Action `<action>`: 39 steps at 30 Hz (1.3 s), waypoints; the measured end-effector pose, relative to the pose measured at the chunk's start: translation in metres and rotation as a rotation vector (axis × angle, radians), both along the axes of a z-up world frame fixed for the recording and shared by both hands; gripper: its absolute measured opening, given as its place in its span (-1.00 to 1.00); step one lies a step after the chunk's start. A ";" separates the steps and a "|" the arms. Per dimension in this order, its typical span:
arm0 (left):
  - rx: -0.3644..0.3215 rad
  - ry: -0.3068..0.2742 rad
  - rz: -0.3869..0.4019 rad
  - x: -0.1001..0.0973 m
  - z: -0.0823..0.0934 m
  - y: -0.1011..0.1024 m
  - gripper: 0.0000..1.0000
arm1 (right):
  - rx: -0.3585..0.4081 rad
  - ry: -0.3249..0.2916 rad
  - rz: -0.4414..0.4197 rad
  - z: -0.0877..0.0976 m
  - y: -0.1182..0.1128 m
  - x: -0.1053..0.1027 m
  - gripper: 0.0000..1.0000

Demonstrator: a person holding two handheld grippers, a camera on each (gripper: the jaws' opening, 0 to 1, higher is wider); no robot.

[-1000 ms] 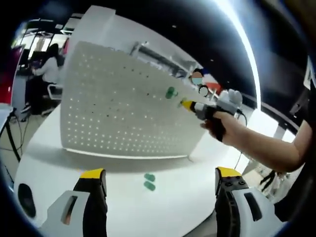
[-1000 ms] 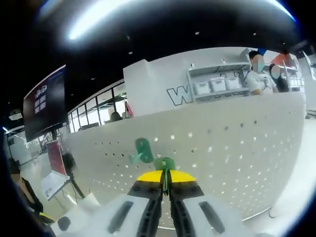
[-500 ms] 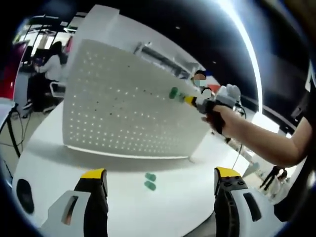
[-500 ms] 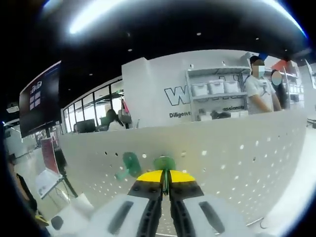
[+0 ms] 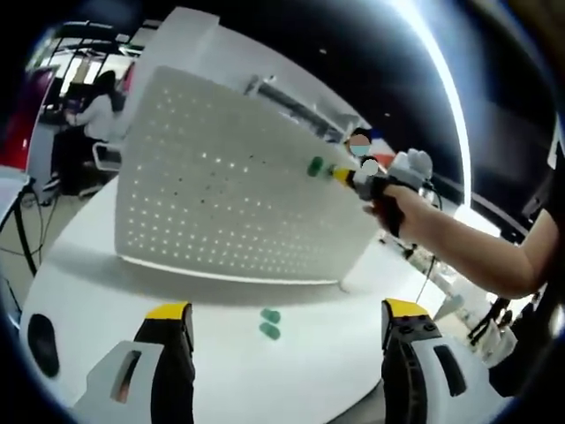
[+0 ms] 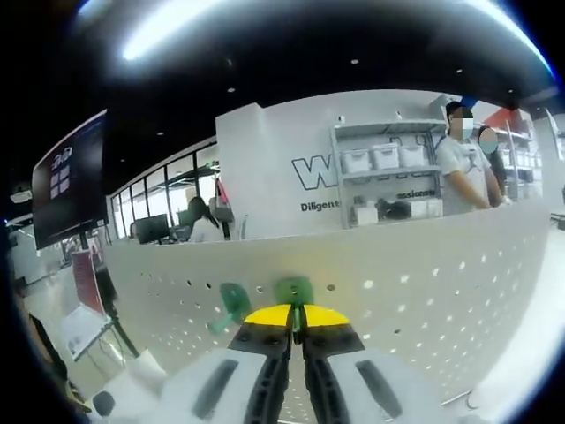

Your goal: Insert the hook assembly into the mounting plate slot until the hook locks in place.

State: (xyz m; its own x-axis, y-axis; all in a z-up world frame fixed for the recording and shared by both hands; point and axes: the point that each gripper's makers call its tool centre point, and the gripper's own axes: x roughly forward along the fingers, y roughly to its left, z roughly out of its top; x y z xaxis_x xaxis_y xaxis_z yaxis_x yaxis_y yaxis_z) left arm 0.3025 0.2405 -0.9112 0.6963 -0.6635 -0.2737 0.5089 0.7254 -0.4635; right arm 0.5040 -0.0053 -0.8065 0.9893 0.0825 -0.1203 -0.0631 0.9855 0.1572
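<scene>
A white pegboard stands upright on the round white table. My right gripper, held in a person's hand, is shut on a green hook near the pegboard's upper right part. In the right gripper view that green hook sticks out between the shut yellow-tipped jaws of my right gripper, close to the pegboard. A second green hook sits on the board just to its left. My left gripper stands open low over the table, with two green pieces lying between its jaws.
A person sits at a desk beyond the table's left side. Two people stand by white shelves behind the pegboard. A black cable hangs off the table's left edge.
My right gripper has carried the green hook slightly right and closer to the pegboard's top edge. The left gripper has stayed put.
</scene>
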 end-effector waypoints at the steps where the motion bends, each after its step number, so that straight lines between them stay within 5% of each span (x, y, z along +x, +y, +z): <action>1: 0.000 0.001 0.001 0.000 0.000 0.001 0.77 | 0.000 0.000 -0.002 0.000 0.000 0.001 -0.98; 19: -0.009 0.011 -0.001 -0.001 -0.003 0.001 0.75 | 0.036 -0.007 -0.145 -0.004 -0.002 0.005 -0.98; 27: -0.004 0.011 -0.001 -0.003 -0.005 0.004 0.75 | -0.030 -0.005 -0.137 -0.005 -0.002 0.005 -0.98; 39: 0.016 0.000 -0.025 -0.004 -0.001 0.000 0.75 | 0.022 -0.031 -0.123 0.008 -0.003 0.001 -0.82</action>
State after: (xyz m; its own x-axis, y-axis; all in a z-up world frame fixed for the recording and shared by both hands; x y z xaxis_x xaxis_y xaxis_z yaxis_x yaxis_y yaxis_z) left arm 0.2981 0.2402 -0.9123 0.6796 -0.6762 -0.2846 0.5268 0.7198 -0.4521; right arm 0.5049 -0.0085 -0.7983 0.9953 -0.0369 -0.0892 0.0525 0.9824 0.1792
